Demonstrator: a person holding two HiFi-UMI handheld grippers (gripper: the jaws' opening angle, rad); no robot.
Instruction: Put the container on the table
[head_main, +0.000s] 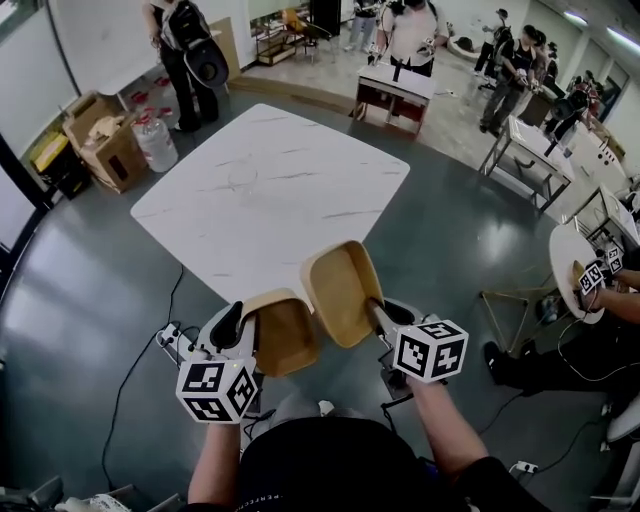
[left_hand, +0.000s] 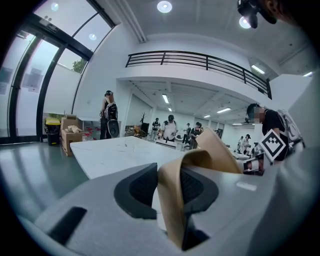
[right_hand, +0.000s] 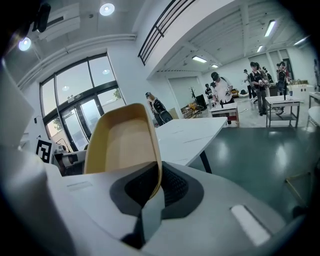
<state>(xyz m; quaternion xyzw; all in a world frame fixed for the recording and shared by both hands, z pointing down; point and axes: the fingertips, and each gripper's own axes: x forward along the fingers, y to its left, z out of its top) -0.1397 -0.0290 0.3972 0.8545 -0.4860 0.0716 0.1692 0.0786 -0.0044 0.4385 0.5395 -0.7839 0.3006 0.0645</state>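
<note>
The left gripper (head_main: 250, 325) keeps its jaws clenched on the rim of 1 tan container (head_main: 285, 335). This container hangs in the air above the dark floor (head_main: 80, 290), just before the near edge of the white table (head_main: 270, 190). Just beside it, the right gripper (head_main: 380, 318) pinches the thin rim of a 2nd tan container (head_main: 343, 290). It is tilted, and its far end overlaps the table edge in the head view. Neither container lies on the table.
</note>
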